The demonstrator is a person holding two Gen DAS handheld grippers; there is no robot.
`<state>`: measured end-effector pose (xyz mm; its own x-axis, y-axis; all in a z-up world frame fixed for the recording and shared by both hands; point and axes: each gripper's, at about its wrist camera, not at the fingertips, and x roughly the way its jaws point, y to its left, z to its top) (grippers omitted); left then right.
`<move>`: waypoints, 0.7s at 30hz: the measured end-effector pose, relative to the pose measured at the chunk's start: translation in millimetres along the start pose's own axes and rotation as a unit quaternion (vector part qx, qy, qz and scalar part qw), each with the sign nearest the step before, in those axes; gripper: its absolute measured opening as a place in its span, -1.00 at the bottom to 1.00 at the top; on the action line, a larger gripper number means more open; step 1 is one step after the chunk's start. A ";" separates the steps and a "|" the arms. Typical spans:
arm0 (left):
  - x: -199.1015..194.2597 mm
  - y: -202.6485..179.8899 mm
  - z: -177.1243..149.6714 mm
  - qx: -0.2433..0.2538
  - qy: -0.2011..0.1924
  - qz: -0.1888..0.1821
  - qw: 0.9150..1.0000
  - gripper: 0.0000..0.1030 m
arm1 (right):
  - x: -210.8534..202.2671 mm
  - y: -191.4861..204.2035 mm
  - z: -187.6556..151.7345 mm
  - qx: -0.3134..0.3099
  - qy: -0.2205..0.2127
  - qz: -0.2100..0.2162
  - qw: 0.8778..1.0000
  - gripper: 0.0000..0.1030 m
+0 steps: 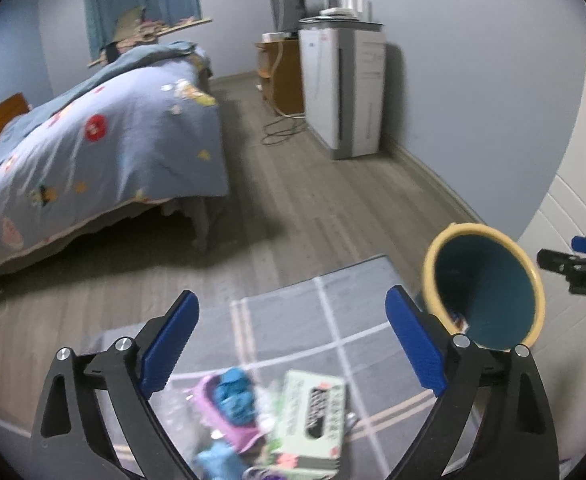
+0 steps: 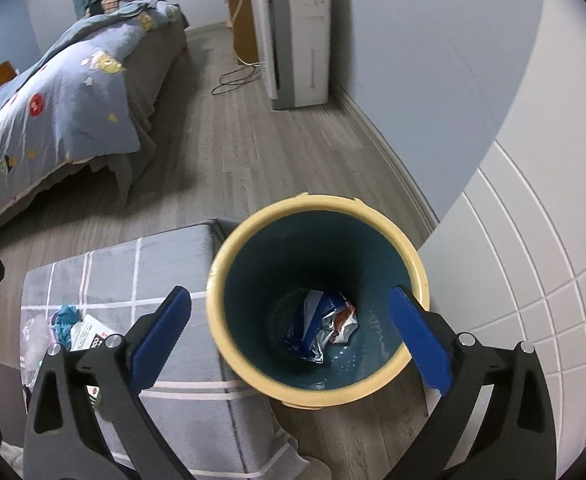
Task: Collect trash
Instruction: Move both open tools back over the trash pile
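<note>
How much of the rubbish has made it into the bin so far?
Done: a crumpled wrapper lies at the bottom of the bin. In hand: nothing; the right gripper hangs open above the bin and the left gripper is open too. Left: a green box, blue scraps and other litter on the grey rug.

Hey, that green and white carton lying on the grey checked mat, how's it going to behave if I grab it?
The carton looks like thin printed card, so probably light and easily crushed. Its flat faces should suit a grip across its width. It lies among loose wrappers, so neighbours may shift; the view is blurred.
</note>
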<state>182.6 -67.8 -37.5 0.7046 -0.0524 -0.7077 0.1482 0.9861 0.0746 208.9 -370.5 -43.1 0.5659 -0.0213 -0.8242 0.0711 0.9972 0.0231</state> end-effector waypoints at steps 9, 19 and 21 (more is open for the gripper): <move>-34.4 60.4 -29.8 -0.019 -0.006 0.029 0.999 0.85 | -23.7 56.2 -0.5 -0.040 -0.022 0.002 0.999 0.89; -41.2 124.8 -68.0 -0.075 0.014 0.055 0.996 0.85 | -37.5 130.5 -15.4 -0.090 -0.038 0.023 0.995 0.89; -42.0 137.0 -73.8 -0.089 0.013 0.057 0.994 0.85 | -33.9 142.7 -20.2 -0.098 -0.033 0.025 0.994 0.89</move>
<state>122.2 81.1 -49.5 0.6909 0.0642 -0.7200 -0.0585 0.9977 0.0328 183.3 -226.0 -23.3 0.6177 0.0314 -0.7858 -0.1174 0.9917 -0.0527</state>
